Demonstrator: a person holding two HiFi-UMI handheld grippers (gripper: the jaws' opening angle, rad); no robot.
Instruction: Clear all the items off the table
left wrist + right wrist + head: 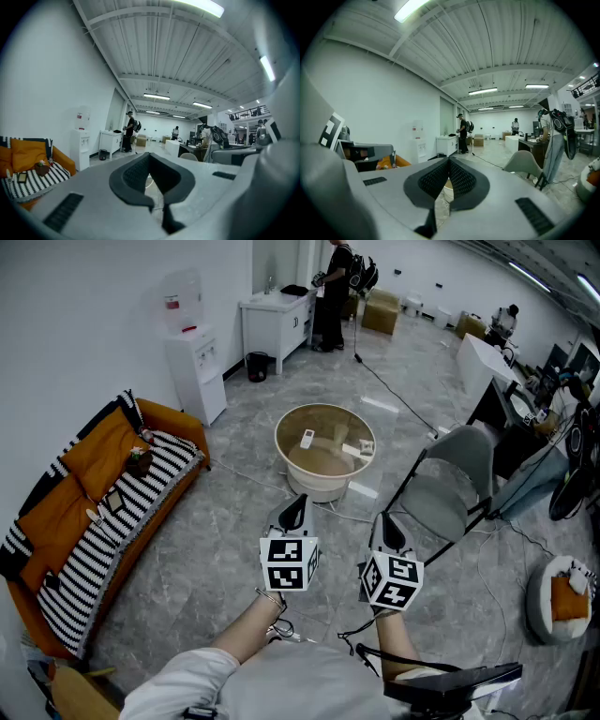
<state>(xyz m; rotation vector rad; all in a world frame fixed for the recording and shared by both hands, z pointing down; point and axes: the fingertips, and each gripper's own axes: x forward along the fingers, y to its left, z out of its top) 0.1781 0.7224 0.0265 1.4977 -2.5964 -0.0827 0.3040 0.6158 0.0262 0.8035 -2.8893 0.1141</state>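
Left tool: jaws closed, tips meeting, nothing between them, as the left gripper view confirms. Right tool: jaws likewise fully closed and empty. Both tools are held side by side above the grey floor, pointing toward the round tabletop, which stands ahead of them and well apart from both. On the tabletop lie a white remote at the left and a small white box-like item at the right; its exact nature cannot be determined. A grey chair stands just right of the tabletop. An orange sofa with a striped cover stands along the left wall.
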